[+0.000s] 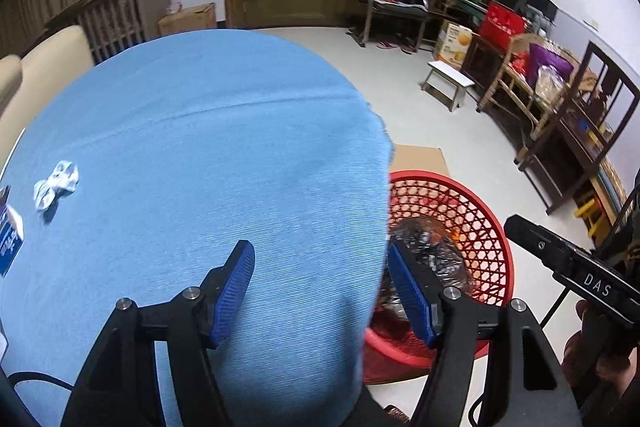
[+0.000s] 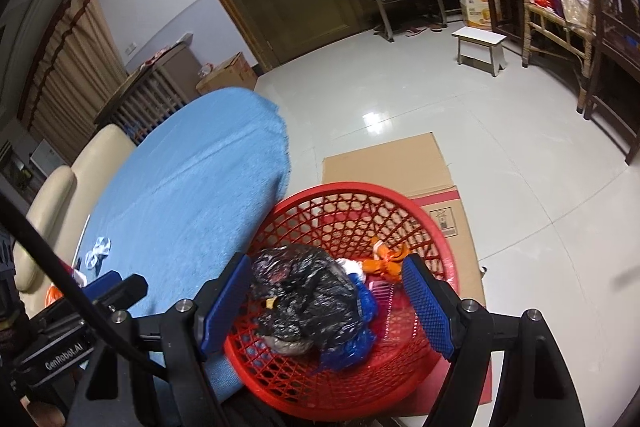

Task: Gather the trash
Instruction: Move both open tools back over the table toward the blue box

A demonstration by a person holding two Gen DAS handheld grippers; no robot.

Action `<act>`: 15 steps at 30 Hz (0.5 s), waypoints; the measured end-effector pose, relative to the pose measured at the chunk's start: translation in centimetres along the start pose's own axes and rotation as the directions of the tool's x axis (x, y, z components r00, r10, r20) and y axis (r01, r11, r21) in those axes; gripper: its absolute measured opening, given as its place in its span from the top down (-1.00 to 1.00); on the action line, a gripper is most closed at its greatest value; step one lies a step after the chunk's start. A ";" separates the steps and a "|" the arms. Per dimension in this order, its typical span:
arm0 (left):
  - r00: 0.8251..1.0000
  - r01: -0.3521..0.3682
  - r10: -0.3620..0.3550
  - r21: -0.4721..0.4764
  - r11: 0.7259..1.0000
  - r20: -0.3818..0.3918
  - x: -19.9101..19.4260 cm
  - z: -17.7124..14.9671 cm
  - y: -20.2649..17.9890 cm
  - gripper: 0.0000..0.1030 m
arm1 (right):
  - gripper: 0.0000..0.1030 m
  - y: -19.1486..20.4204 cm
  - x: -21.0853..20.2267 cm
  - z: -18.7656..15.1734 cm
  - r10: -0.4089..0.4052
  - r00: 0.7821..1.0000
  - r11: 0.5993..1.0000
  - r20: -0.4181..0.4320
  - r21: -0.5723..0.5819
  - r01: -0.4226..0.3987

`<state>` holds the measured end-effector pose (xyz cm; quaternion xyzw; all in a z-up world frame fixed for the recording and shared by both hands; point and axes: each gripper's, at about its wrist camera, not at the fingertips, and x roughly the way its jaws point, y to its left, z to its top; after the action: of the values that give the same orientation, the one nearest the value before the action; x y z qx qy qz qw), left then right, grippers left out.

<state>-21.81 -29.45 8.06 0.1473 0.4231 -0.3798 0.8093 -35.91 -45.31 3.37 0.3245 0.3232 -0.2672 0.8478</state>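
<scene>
The left tongs (image 1: 320, 291) hover with their blue pads spread wide and nothing between them, straddling the right edge of the counter (image 1: 200, 131) under its blue cloth. Far to the left on that cloth lies a crumpled white wrapper (image 1: 56, 185), well apart from the tongs, with a blue-and-white carton (image 1: 9, 239) at the frame's edge just beside it.

The right tongs (image 2: 326, 301) are likewise fully open and hold nothing, hanging over the red mesh basket (image 2: 400, 199), which stands on the floor close against the counter's edge. Inside the basket sit a crumpled black plastic bag (image 2: 304, 295), a blue bag (image 2: 360, 331) partly beneath it and an orange scrap (image 2: 386, 263) (all loose, none touching the pads as far as can be seen). Flattened cardboard (image 2: 384, 163) lies under and behind the basket. Beyond it stand a small white stool (image 2: 480, 49) and several chairs along the wall.
</scene>
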 end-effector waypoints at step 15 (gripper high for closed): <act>0.983 -0.168 0.184 -0.284 0.944 0.029 -2.8 -2.8 14.0 -0.37 | -0.56 6.2 2.8 -2.0 0.025 0.996 0.990 -0.089 -0.134 -0.037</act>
<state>-14.05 -17.19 7.48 0.0580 0.4355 -0.2460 0.8640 -30.72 -40.55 2.57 0.2825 0.3723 -0.2170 0.8570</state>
